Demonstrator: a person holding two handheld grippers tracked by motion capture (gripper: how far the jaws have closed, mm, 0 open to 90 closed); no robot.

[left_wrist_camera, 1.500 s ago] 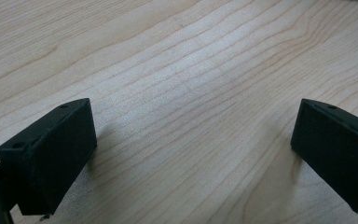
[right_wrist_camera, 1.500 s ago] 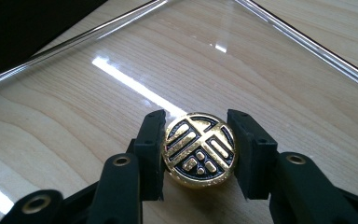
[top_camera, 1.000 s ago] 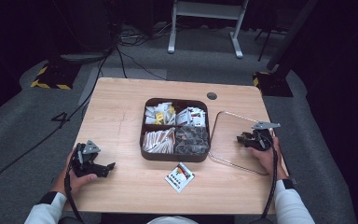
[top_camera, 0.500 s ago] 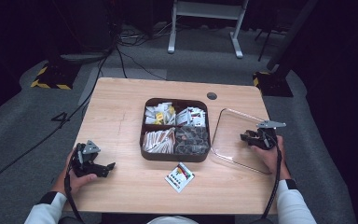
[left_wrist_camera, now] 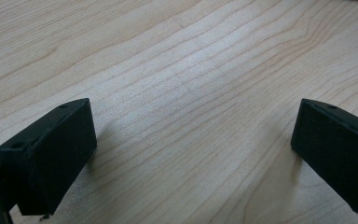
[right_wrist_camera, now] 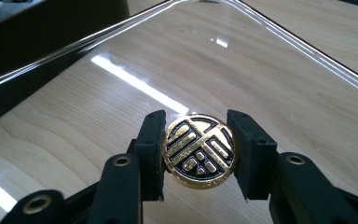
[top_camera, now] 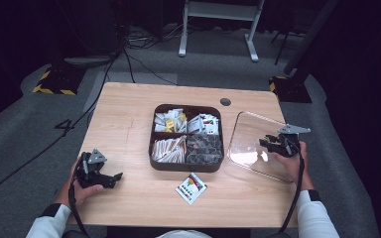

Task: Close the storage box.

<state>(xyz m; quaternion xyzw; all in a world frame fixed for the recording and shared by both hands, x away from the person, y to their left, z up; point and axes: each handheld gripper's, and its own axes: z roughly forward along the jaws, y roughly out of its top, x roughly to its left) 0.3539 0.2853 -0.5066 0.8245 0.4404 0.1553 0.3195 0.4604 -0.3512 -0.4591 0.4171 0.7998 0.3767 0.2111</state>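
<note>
A clear square lid (top_camera: 250,135) hangs tilted above the table's right side, its far edge raised. My right gripper (top_camera: 265,144) is shut on the lid's round gold-and-black knob (right_wrist_camera: 199,151), with one black pad on each side of it (right_wrist_camera: 196,119). The dark brown four-compartment box (top_camera: 152,135) stands uncovered in the middle, filled with sachets and dark pods. My left gripper (top_camera: 113,178) rests near the table's front left, held by a hand. Its jaws stand wide open over bare wood (left_wrist_camera: 193,135), with nothing between them.
A small printed packet (top_camera: 191,188) lies on the wooden table (top_camera: 124,114) just in front of the box. A round cable hole (top_camera: 225,101) sits behind the box. A white metal stand (top_camera: 217,15) and cables lie on the grey floor beyond.
The right gripper has lifted the clear lid by its knob, from lying low on the table to tilted up in the air. The left gripper has stayed put.
</note>
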